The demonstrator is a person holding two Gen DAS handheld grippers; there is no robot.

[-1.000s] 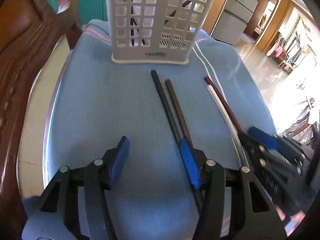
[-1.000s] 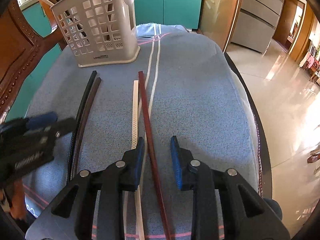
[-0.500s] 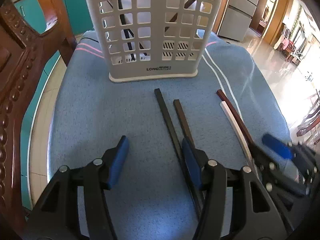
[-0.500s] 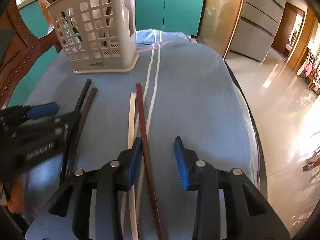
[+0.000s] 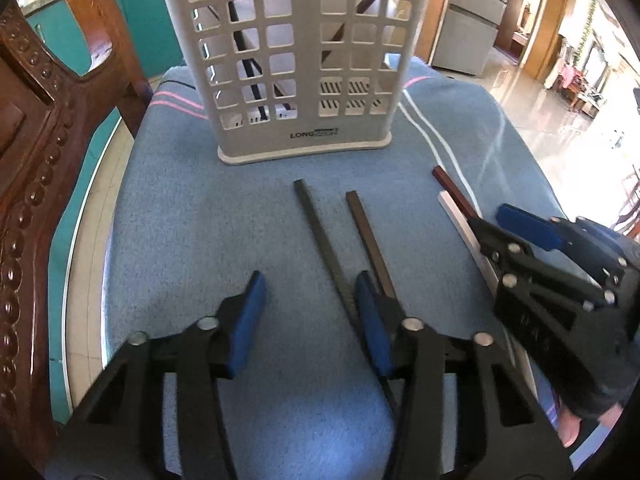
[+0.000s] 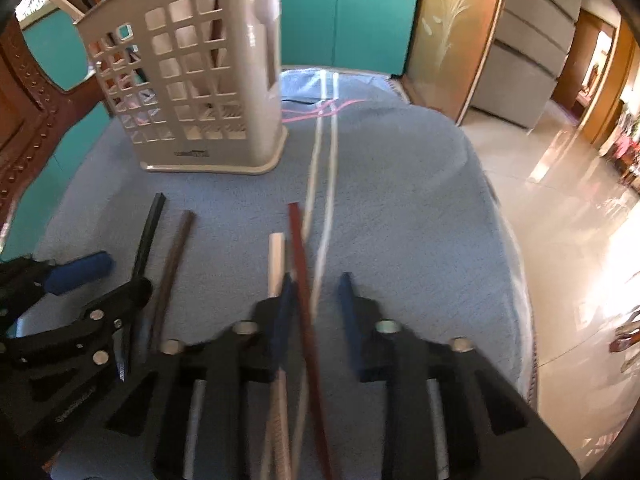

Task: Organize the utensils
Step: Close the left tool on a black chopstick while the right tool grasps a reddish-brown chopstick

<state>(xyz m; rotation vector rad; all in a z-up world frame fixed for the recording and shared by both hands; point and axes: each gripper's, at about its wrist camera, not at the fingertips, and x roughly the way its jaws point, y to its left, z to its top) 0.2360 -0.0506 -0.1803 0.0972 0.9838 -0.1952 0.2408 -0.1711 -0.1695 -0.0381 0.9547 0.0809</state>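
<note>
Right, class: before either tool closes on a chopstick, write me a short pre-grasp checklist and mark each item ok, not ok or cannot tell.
1. Left tool open: ok.
2. Black chopstick between the left tool's fingers: ok, though it lies close against the right-hand finger.
3. Right tool open: ok.
4. Only the red-brown chopstick in the right tool's gap: ok; the white chopstick passes under the left-hand finger.
5. Utensil basket upright on the blue cloth: ok.
6. Free room left inside the basket: cannot tell.
</note>
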